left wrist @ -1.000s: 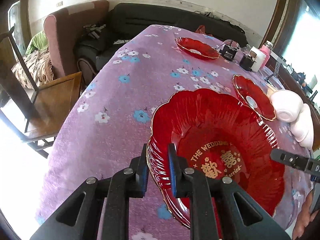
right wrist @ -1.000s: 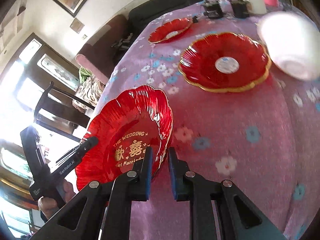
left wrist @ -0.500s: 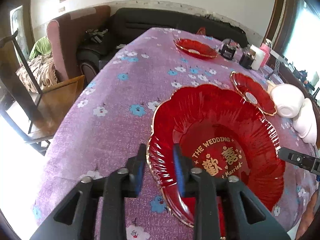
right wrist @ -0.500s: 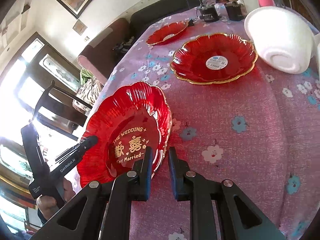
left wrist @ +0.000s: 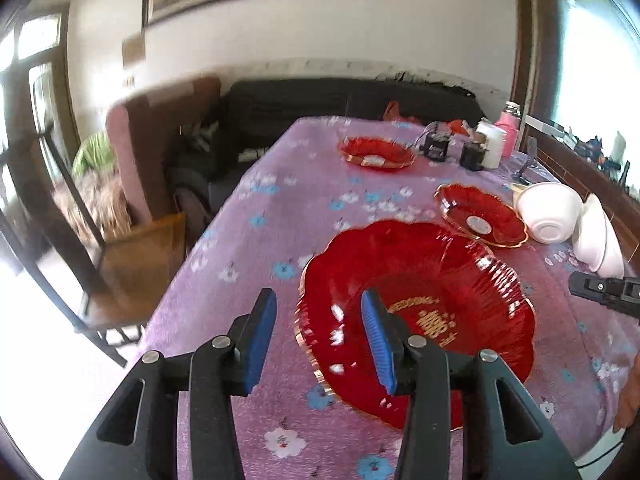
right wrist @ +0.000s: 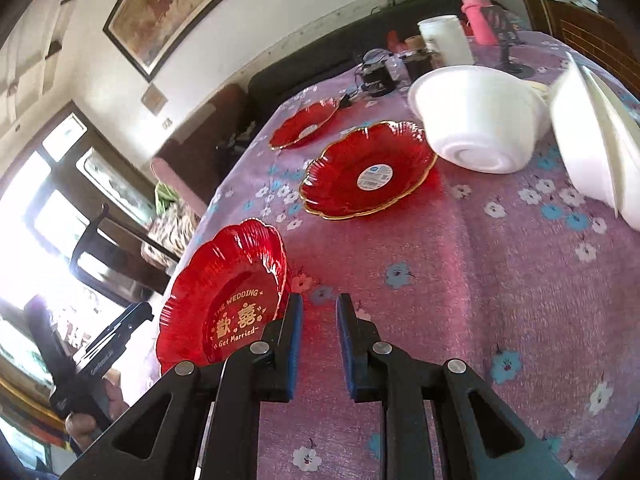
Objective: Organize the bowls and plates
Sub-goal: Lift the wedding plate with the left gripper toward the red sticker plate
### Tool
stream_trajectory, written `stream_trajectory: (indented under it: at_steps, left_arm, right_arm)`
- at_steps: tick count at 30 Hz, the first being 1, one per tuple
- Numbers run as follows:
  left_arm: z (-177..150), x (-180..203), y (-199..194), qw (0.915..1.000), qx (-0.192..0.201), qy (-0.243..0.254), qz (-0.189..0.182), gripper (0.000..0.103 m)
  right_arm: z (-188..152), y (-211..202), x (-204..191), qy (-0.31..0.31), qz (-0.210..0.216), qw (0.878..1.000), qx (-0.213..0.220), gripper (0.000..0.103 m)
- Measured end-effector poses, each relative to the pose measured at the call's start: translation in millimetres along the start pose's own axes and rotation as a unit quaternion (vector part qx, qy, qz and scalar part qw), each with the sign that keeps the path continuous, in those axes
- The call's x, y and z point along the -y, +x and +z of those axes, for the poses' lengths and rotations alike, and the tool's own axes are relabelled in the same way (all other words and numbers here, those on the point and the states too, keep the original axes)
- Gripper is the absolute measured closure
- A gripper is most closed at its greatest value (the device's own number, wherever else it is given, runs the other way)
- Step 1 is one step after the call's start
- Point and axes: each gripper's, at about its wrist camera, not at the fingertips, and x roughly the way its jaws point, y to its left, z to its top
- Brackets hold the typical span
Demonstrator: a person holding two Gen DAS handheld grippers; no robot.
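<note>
The large red scalloped glass plate (left wrist: 416, 316) lies just right of the opening, empty left tongs (left wrist: 318, 332); the right tongs (right wrist: 318, 344), narrow and empty, sit beside its opposite rim.

The large red plate (right wrist: 224, 292) nearest the cameras carries gold lettering in its well: "THE WEDDING" arched above two Chinese characters, with "Get Married" beneath (sharp in the right wrist view, smeared in the left). The smaller red plate (right wrist: 368, 168) beyond it bears a round white-and-blue sticker (right wrist: 375, 171) whose print is too small to read. White lettering on the left gripper (right wrist: 108, 350) is blurred beyond reading.
</note>
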Motion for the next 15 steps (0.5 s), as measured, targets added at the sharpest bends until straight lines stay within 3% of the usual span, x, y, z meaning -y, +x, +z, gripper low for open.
stream_trajectory:
  at_steps: [3,5,7,8,10,15]
  left_arm:
    - [2,24,-5,0.9986,0.021,0.038,0.028,0.059]
    - [2,37,-6,0.9974,0.024,0.063,0.027,0.058]
    - [2,46,-6,0.9961,0.026,0.076,0.037,0.048]
    - [3,50,-5,0.9959,0.026,0.079,0.036,0.046]
    - [2,54,-5,0.9957,0.025,0.082,0.035,0.046]
    - [1,68,0,0.9929,0.029,0.103,0.052,0.046]
  right_arm:
    - [-1,-7,-1,-0.011,-0.015,1.0,0.014,0.084]
    - [-1,-10,1,-0.01,-0.018,1.0,0.017,0.084]
    - [-1,-12,6,-0.004,-0.013,1.0,0.016,0.074]
    - [-2,-13,8,0.001,-0.008,1.0,0.015,0.062]
    - [-4,-14,13,0.007,0.0,1.0,0.011,0.055]
    - [-8,-10,20,0.017,0.011,1.0,-0.006,0.055]
